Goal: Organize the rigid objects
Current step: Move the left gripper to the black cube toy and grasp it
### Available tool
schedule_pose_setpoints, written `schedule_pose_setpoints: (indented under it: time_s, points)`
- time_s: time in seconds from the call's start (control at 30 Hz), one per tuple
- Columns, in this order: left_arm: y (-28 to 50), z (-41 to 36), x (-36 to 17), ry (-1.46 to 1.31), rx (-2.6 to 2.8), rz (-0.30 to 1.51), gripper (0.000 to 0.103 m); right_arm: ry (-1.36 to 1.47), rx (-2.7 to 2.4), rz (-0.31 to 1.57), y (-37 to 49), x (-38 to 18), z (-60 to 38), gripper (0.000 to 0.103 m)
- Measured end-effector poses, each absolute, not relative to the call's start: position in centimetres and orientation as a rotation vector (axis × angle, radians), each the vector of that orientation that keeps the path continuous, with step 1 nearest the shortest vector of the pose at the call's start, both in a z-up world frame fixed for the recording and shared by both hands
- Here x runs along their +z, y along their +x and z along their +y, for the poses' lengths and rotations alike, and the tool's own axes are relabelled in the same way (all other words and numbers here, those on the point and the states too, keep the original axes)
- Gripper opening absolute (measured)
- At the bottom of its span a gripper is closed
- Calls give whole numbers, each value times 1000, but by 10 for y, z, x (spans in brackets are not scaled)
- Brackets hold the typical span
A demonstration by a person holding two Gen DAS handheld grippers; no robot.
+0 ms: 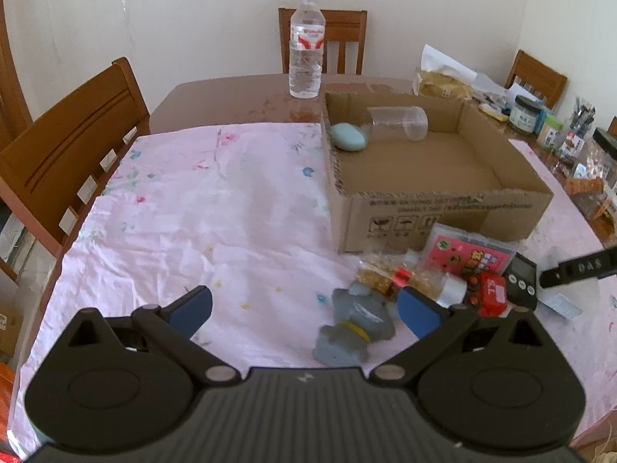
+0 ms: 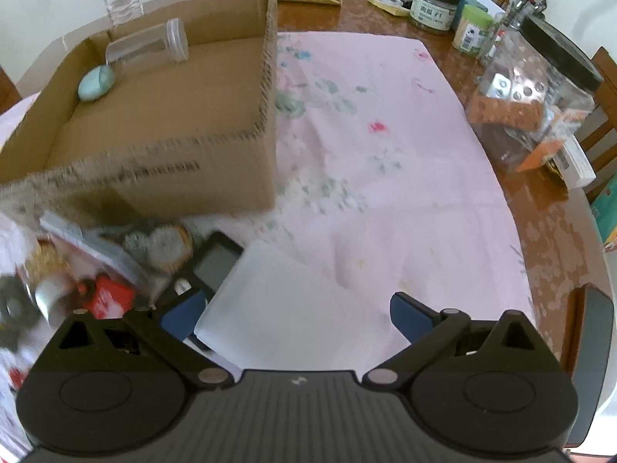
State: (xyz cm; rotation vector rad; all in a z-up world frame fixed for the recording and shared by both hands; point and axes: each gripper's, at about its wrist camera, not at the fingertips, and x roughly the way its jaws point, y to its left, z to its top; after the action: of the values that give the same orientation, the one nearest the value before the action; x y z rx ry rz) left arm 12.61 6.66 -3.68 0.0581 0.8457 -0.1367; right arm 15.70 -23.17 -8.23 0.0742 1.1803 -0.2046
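Observation:
In the left wrist view my left gripper point(image 1: 304, 310) stands open low over the pink cloth. A grey rubber toy point(image 1: 354, 328) lies between its fingers, close to the right one. Beyond the toy is a heap: a pink packet point(image 1: 468, 254), a red toy point(image 1: 491, 293), a tape roll point(image 1: 453, 291), a bag of gold beads point(image 1: 380, 276) and a black scale point(image 1: 520, 283). The cardboard box point(image 1: 443, 208) holds a pale blue oval point(image 1: 348, 137) and a clear jar point(image 1: 399, 123). My right gripper point(image 2: 296, 316) is open, with a flat white piece point(image 2: 293, 301) between its fingers.
A water bottle point(image 1: 305, 46) stands behind the box. Jars point(image 2: 434, 5), a big clear tub point(image 2: 536, 92) and papers crowd the table's right edge. Wooden chairs point(image 1: 65, 150) ring the table. Bare pink cloth point(image 1: 193, 200) lies left of the box.

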Motion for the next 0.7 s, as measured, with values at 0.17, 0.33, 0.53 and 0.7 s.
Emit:
schedule_pose_setpoints:
  time_s: [0.17, 0.33, 0.53, 0.7]
  points:
    - [115, 48, -40, 71, -131, 867, 102, 1, -181, 1204, 132, -94, -246, 103]
    - [100, 33, -51, 72, -118, 910, 102, 6, -88, 1227, 115, -106, -263, 103]
    - [85, 18, -73, 83, -116, 956, 102, -11, -42, 1222, 113, -106, -266, 103]
    - [75, 10, -89, 73, -117, 979, 100, -21, -26, 1202, 112, -106, -266, 103]
